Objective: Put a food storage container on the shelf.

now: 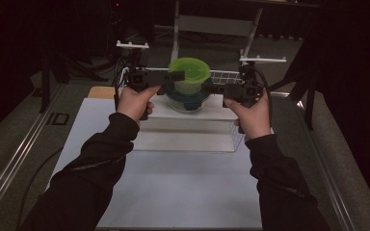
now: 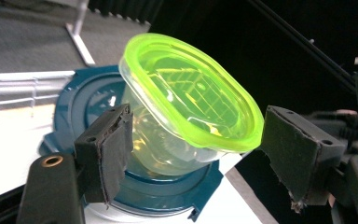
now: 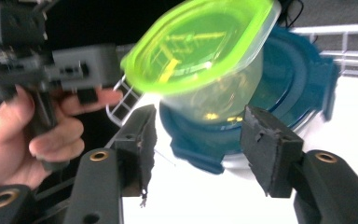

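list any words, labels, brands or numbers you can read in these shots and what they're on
None can be read.
Green lid: embossed lines, no letters to make out.
Blue lid: no print seen.
Clear tub: no label seen.
Floor mark left of the table: a boxy sign, too small and dim to read.

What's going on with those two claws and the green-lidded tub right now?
Left gripper open around green-lidded tub, pads clear. Right gripper open, just short of it. Tub sits on blue lid. Nothing in the way.

high view looks down; claw views closely share green-lidded tub [image 2: 191, 100].
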A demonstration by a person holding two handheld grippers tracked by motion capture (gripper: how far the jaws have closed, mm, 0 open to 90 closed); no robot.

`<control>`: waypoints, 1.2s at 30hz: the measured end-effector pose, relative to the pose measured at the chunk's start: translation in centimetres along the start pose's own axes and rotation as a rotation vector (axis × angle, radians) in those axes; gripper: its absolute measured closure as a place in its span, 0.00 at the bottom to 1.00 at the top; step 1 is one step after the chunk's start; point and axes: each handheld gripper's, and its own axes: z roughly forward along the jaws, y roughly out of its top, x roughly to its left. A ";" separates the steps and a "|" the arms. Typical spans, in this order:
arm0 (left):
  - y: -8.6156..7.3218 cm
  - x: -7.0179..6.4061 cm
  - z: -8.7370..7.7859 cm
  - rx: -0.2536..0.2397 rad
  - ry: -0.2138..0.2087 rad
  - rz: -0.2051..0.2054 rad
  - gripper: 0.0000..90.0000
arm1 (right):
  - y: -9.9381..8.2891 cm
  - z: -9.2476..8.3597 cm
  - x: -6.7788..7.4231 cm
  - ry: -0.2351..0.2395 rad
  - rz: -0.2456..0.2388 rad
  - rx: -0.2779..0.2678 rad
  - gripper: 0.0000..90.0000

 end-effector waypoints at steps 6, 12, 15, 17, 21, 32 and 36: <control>-1.5 0.2 -0.9 -0.045 0.014 0.059 0.21 | -1.4 1.2 0.7 0.007 -0.018 0.033 0.87; -3.5 0.6 -2.0 -0.093 0.063 0.118 0.06 | -1.5 2.7 1.3 -0.003 -0.020 0.043 0.99; -4.5 0.6 -2.5 -0.109 0.104 0.158 0.01 | -1.3 3.3 1.5 -0.012 -0.022 0.045 0.99; -5.1 0.6 -2.8 -0.114 0.121 0.173 0.01 | -1.1 3.6 1.4 -0.019 -0.019 0.043 0.99; -6.0 0.5 -3.2 -0.115 0.124 0.191 0.01 | -0.8 4.1 1.1 -0.024 -0.010 0.045 0.98; -7.8 0.6 -3.2 -0.096 0.100 0.204 0.01 | -0.5 4.8 0.6 -0.024 0.005 0.042 0.93; -8.3 0.2 -3.3 -0.102 0.075 0.229 0.01 | -1.0 4.1 1.1 0.000 -0.020 0.033 0.87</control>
